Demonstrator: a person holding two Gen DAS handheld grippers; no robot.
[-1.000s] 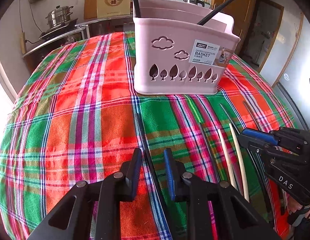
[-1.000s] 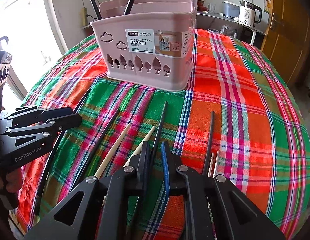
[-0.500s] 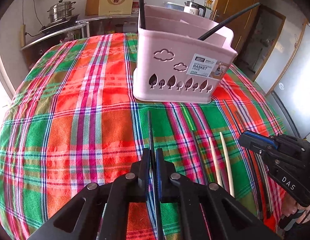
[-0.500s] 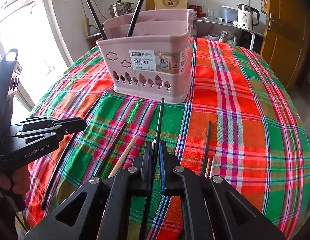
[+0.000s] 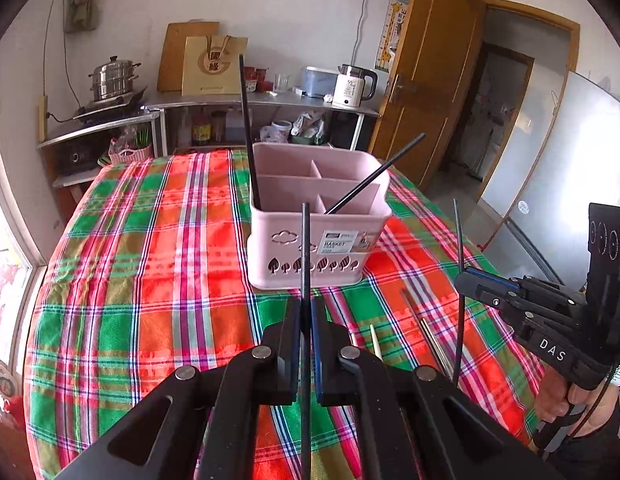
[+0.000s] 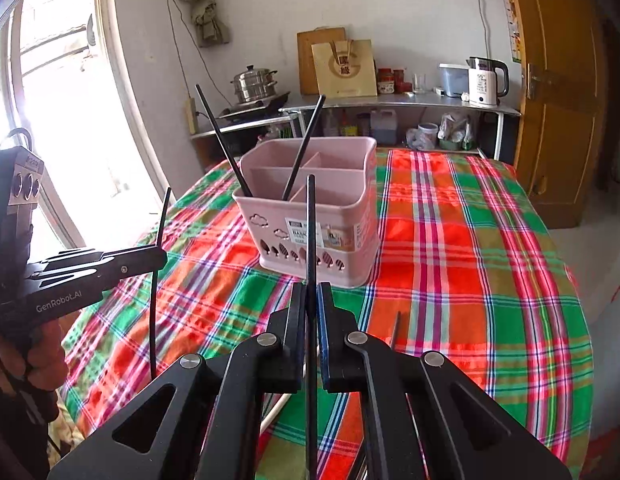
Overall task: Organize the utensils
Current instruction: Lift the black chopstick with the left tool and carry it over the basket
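Above tablecloth, both chopsticks now lifted.

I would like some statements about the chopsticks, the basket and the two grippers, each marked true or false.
1. The left gripper is shut on a black chopstick. True.
2. The right gripper is open and holds nothing. False: its fingers are shut on another black chopstick.
3. Two black chopsticks stand in the pink basket. True.
4. The basket lies on its side. False: it stands upright on the plaid tablecloth.
5. No chopsticks are left on the cloth. False: a pale chopstick lies there, among others.
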